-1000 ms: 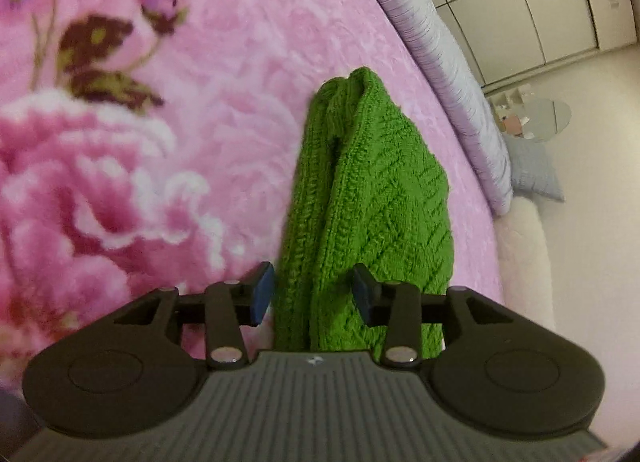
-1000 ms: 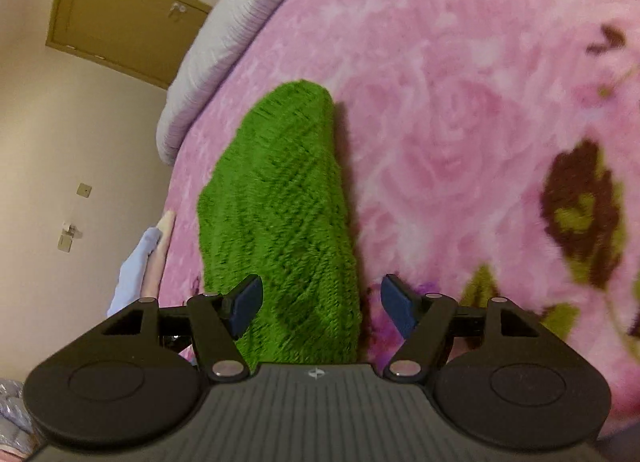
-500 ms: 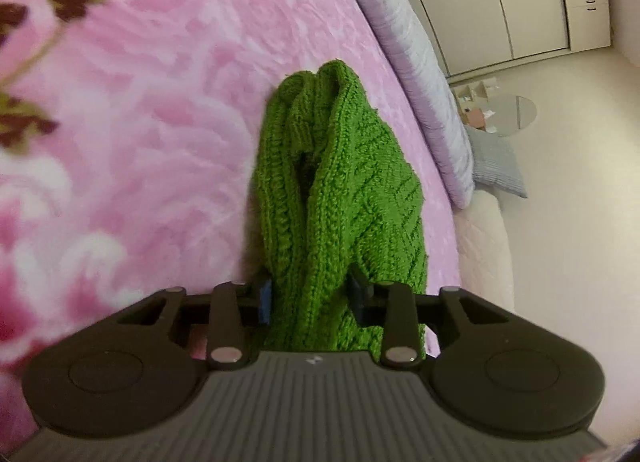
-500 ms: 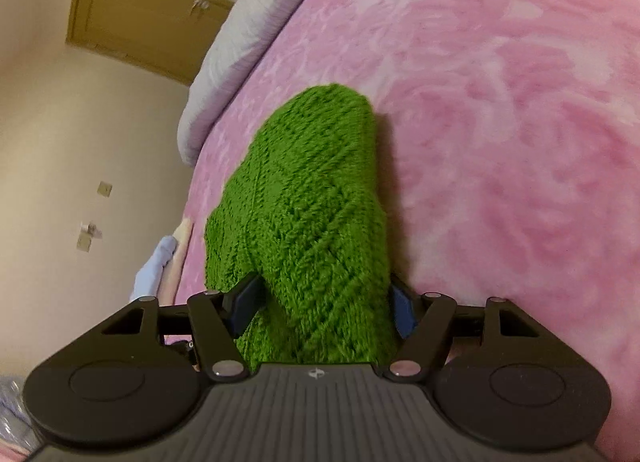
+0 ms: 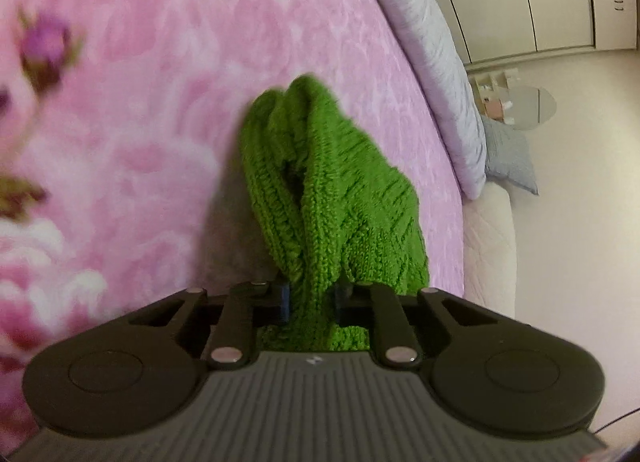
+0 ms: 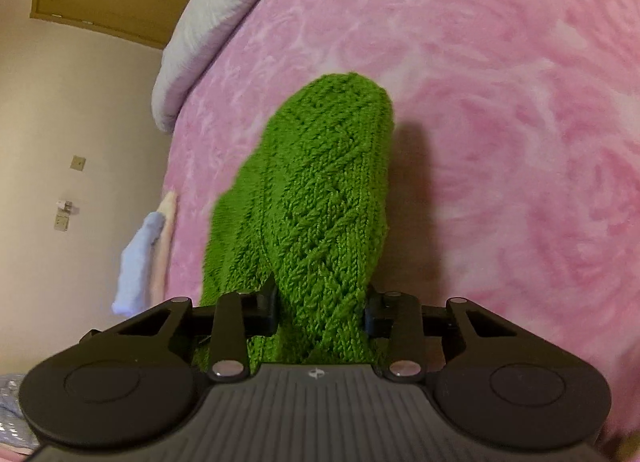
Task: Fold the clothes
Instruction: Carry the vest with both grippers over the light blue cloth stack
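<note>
L gripper [image 5: 310, 298]: clenched on knit [image 5: 340, 198]
R gripper [image 6: 320, 308]: clenched on knit [image 6: 316, 198]
Knit: bunched, near bed [image 5: 160, 62] edge

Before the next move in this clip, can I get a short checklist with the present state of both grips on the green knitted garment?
1. Left gripper shut on the green cable-knit garment: ok.
2. Right gripper shut on the same garment: ok.
3. Knit bunched between both pairs of fingers, not just an edge: ok.
4. Garment lifted clear of the pink floral plush blanket: cannot tell.
5. Layers aligned for a neat fold: cannot tell.
</note>
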{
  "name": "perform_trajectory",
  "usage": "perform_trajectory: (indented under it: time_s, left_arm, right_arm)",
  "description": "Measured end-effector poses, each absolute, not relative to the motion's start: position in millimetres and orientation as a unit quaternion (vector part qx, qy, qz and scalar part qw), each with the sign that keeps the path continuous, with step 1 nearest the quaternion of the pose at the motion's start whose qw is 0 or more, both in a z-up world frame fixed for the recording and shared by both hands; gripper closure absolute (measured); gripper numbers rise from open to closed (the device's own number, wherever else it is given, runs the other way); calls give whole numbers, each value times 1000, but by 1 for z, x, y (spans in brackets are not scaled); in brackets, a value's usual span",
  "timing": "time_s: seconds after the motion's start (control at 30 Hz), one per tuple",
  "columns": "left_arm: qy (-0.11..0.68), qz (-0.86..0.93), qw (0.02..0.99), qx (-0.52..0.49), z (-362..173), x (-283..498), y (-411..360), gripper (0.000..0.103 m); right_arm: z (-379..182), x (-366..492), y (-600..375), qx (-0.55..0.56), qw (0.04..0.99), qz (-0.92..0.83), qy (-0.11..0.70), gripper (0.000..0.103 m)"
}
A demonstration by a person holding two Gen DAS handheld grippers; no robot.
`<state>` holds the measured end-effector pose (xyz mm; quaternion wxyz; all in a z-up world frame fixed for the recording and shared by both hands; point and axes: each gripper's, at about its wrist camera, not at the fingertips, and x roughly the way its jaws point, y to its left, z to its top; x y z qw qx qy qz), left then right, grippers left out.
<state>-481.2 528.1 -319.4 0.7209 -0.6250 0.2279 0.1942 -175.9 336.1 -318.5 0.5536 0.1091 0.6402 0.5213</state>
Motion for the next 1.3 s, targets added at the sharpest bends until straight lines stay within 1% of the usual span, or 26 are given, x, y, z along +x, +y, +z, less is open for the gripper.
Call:
perform_trajectory:
  time_s: [0.17, 0.37, 0.43, 0.5, 0.67, 0.77, 0.9, 1.1, 1.3]
  left_arm:
    - [201, 236, 716, -626, -231, -513, 534, 89]
    - [148, 301, 721, -606, -123, -554, 536, 89]
    - [133, 317, 724, -598, -101, -568, 542, 89]
    - [117, 331, 725, -593, -86, -590, 549, 89]
    - [95, 349, 727, -584, -71, -647, 585, 89]
    - [94, 343, 736, -576, -63, -690, 627, 89]
    - [112, 325, 749, -567, -56, -744, 697, 89]
    - [162, 300, 763, -549, -56, -812, 818, 89]
    - [189, 293, 768, -537, -83, -849, 911, 89]
  right_arm:
    - [-244, -188, 368, 106, 517, 548, 649, 67]
    - [-161, -213, 416, 95, 468, 601, 641, 67]
    - [-136, -223, 432, 91, 451, 620, 636, 67]
    - [-122, -237, 450, 84, 439, 634, 631, 67]
    - [-103, -282, 504, 71, 424, 659, 617, 67]
    - [-96, -317, 545, 73, 423, 667, 609, 67]
    - [-96, -371, 603, 95, 437, 660, 603, 67]
    - [-106, -447, 685, 116, 463, 634, 608, 67]
    - [-125, -510, 764, 117, 482, 619, 608, 67]
